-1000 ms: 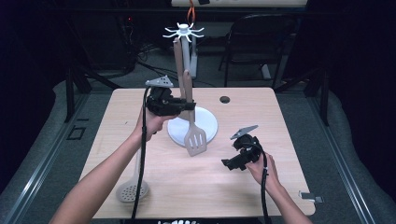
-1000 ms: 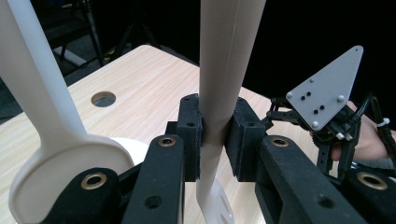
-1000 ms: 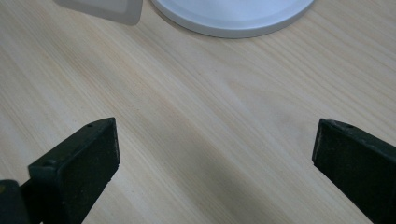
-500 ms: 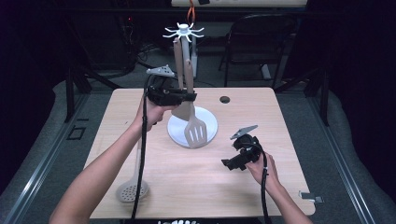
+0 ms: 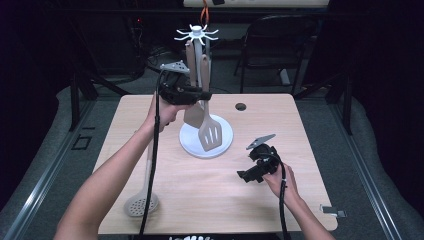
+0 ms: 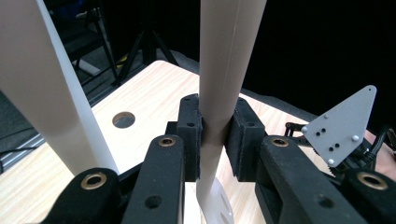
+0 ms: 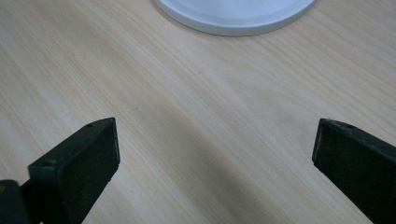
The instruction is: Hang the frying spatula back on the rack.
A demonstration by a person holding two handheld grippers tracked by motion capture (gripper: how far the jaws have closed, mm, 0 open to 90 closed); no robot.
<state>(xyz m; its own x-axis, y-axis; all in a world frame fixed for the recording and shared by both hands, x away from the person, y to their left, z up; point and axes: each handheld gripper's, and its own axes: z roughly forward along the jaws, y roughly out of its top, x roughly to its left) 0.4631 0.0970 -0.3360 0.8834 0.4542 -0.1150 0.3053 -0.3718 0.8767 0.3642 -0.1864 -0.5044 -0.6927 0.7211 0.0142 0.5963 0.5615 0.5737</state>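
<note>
The left hand-held gripper (image 6: pixel 215 140) is clenched mid-handle on the beige plastic slotted spatula (image 5: pixel 210 131), raised beside the white hook-topped utensil stand (image 5: pixel 198 36). It looks light, stiff and smooth; gripping the narrow handle suits it. The right hand-held gripper (image 7: pixel 215 158) rests released over the wooden surface (image 5: pixel 210 190).

Light wood counter (image 5: pixel 165 185), rounded corners, with a round cable hole (image 5: pixel 241 106) at the far edge, right of centre. I see the utensil stand's white round base (image 5: pixel 225 145) sitting mid-counter, toward the far side. Perforated skimmer (image 5: pixel 140 204) lies flat at the near left, handle pointing away. Small grey clip (image 5: pixel 332 210) sits at the near right edge.
</note>
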